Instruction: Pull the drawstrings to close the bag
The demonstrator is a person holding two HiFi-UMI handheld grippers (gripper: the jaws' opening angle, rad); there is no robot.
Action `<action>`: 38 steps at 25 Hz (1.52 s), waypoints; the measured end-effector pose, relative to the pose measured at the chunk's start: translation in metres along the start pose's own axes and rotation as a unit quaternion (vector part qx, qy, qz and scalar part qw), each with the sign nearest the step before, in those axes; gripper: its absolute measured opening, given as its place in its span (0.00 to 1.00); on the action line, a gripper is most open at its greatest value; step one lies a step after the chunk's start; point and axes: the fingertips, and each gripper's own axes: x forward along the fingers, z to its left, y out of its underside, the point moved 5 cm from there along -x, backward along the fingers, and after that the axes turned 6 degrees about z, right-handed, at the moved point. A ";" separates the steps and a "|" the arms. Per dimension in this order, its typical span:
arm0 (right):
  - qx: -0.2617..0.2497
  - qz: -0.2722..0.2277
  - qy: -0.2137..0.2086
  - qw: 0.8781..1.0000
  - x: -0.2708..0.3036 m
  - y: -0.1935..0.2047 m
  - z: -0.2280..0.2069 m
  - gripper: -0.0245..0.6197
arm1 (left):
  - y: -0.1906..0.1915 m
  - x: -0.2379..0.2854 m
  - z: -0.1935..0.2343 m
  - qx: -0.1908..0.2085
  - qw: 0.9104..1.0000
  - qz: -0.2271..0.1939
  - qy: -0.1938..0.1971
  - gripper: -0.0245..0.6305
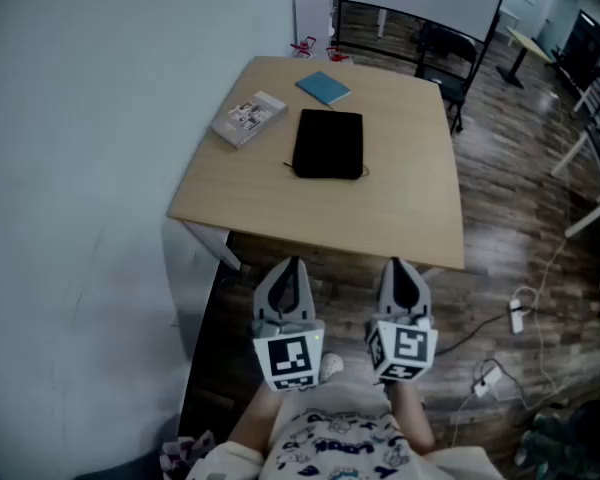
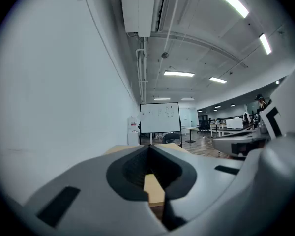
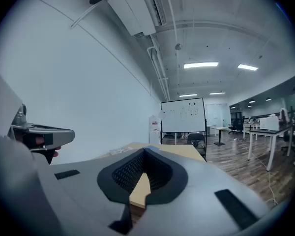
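Black bag (image 1: pixel 328 144) lies flat near the middle of the wood table (image 1: pixel 400 208), w/ nothing touching it. Thin bits at its near corners may be the strings, too small to be sure. Left gripper (image 1: pixel 290 265) & right gripper (image 1: pixel 398 265) sit side by side close to the person's body, just short of the table's near edge, well apart from the bag. Both have jaws shut tight, nothing btwn them. A blue book (image 1: pixel 323 88) & a gray booklet (image 1: pixel 248 118) lie past the bag.
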 end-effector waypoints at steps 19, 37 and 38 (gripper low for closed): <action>0.002 0.020 -0.008 1.000 0.037 0.015 -0.031 0.03 | 0.015 0.030 -0.010 0.014 0.999 0.028 -0.033 0.03; -0.012 0.071 0.012 0.997 0.170 0.013 -0.040 0.03 | 0.023 0.172 0.036 0.011 0.997 0.075 -0.025 0.04; -0.011 0.075 0.018 0.997 0.183 0.011 -0.041 0.03 | 0.021 0.185 0.040 0.014 0.997 0.076 -0.021 0.04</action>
